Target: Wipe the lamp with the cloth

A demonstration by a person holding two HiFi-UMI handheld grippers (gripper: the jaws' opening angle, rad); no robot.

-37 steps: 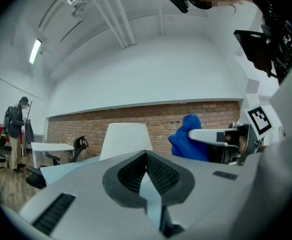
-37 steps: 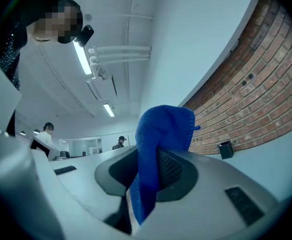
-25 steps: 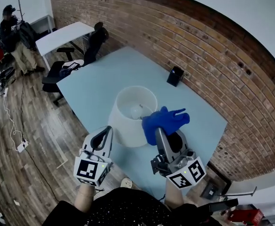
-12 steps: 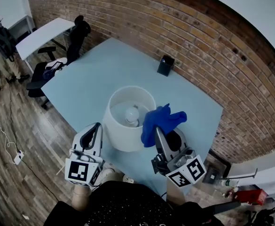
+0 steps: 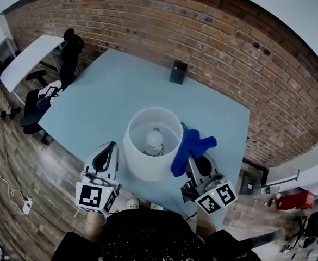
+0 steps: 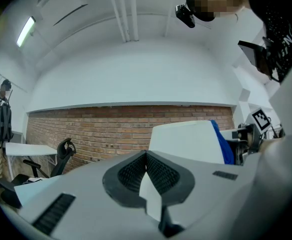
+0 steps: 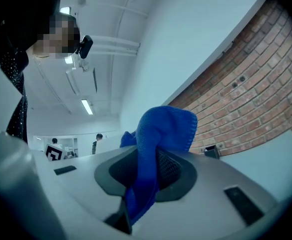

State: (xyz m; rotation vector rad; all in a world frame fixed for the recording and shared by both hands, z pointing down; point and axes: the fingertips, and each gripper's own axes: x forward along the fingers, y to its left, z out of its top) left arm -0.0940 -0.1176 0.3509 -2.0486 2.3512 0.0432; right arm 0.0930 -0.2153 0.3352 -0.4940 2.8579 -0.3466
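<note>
right gripper (image 5: 191,157) jaws clamp blue cloth (image 5: 194,145), just beside lamp (image 5: 147,167) | left gripper (image 5: 110,147) jaws together, empty

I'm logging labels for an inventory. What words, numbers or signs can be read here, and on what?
No text here can be read.
The marker cube at the left and the marker cube at the right: black-and-white square patterns, no letters.
The person's shirt: white print, too blurred to read.
The black box and the cloth: no label visible.
</note>
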